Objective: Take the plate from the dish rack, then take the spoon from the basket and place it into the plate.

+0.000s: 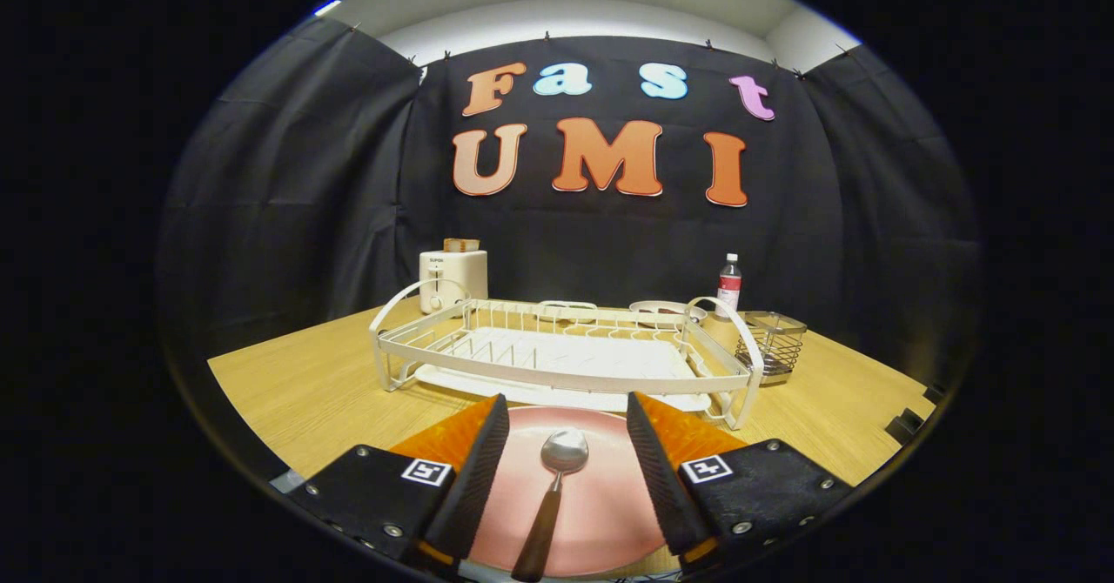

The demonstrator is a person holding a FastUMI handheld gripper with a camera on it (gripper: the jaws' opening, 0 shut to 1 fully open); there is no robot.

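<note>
The spoon [554, 487] lies in the pink plate [600, 513] on the table [296, 392], its handle end cut off at the bottom. The hand-held gripper [566, 426] stands apart, clamping nothing, with the plate and spoon between its fingers. Beyond sits the dish rack [557, 352]; the wire basket's [773, 344] contents are hard to make out, and the toaster's [452, 277] label is too small to read.

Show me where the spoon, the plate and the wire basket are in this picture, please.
spoon [564, 451]: gripper view, on its bowl, between the open fingers.
plate [600, 505]: gripper view, on bare surface right of the spoon handle.
wire basket [773, 344]: gripper view, on its front wall, beside the dish rack.
</note>
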